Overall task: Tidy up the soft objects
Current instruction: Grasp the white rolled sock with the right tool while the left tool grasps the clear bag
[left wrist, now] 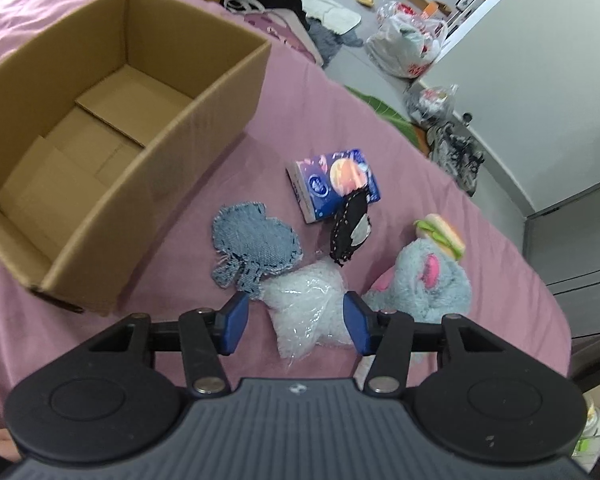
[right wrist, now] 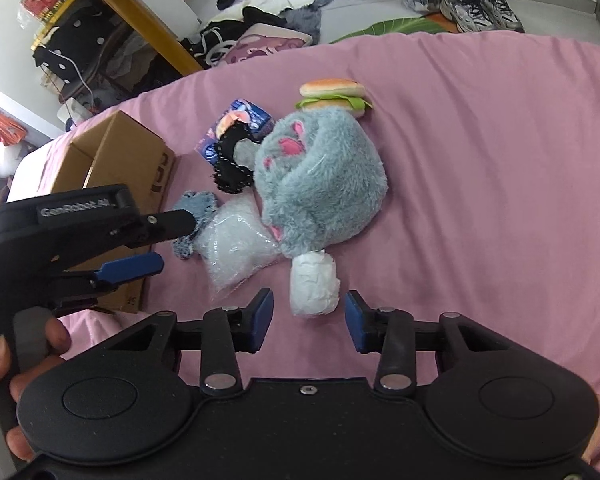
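Soft items lie in a cluster on a pink bed sheet (left wrist: 284,92). An open, empty cardboard box (left wrist: 204,116) stands to their left. My left gripper (left wrist: 296,320) is open, and a clear bag of white filling (left wrist: 312,304) lies between its blue pads; I cannot tell whether they touch it. Beyond it are a denim patch (left wrist: 252,244), a black cloth piece (left wrist: 350,228), a blue tissue pack (left wrist: 332,184), a grey plush (left wrist: 424,284) and a burger toy (left wrist: 440,234). My right gripper (right wrist: 308,314) is open, just short of a white wrapped roll (right wrist: 314,286) that rests against the grey plush (right wrist: 320,180).
The right wrist view shows the left gripper (right wrist: 178,242) held by a hand (right wrist: 4,360), beside the box (right wrist: 116,152). Bare pink sheet (right wrist: 480,180) spreads to the right of the plush. Past the bed edge the floor holds clothes, bags, slippers and sneakers (right wrist: 480,8).
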The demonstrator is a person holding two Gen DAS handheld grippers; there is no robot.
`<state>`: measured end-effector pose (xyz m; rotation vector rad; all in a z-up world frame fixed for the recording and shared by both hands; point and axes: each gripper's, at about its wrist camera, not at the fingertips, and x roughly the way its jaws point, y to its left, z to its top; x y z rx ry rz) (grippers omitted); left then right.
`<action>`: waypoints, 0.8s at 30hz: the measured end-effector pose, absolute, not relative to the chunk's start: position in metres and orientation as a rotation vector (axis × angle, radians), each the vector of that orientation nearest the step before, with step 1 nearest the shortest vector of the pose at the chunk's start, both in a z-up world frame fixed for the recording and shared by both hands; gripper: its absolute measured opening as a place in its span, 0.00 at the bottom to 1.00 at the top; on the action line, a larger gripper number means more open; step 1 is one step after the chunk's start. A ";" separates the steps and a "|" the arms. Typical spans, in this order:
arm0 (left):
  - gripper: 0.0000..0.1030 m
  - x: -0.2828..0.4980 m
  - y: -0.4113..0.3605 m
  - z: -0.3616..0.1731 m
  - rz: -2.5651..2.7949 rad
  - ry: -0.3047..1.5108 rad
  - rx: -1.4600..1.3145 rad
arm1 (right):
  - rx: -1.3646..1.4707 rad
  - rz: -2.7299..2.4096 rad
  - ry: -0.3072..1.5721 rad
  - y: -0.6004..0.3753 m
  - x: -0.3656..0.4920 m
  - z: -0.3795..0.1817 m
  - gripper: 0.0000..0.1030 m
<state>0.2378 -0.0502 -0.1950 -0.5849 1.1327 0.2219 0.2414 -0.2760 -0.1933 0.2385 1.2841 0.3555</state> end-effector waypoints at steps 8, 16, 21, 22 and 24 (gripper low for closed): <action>0.50 0.246 -0.057 -0.222 0.264 1.179 -0.593 | 0.208 0.352 1.309 -0.270 0.256 -0.204 0.35; 0.49 0.246 -0.055 -0.242 0.282 1.188 -0.667 | 0.211 0.362 1.325 -0.273 0.257 -0.210 0.33; 0.25 0.239 -0.050 -0.244 0.276 1.145 -0.756 | 0.194 0.387 1.310 -0.271 0.254 -0.210 0.27; 0.22 0.239 -0.050 -0.243 0.266 1.141 -0.762 | 0.191 0.390 1.306 -0.272 0.253 -0.209 0.27; 0.19 0.235 -0.050 -0.240 0.258 1.137 -0.783 | 0.190 0.393 1.298 -0.272 0.251 -0.207 0.26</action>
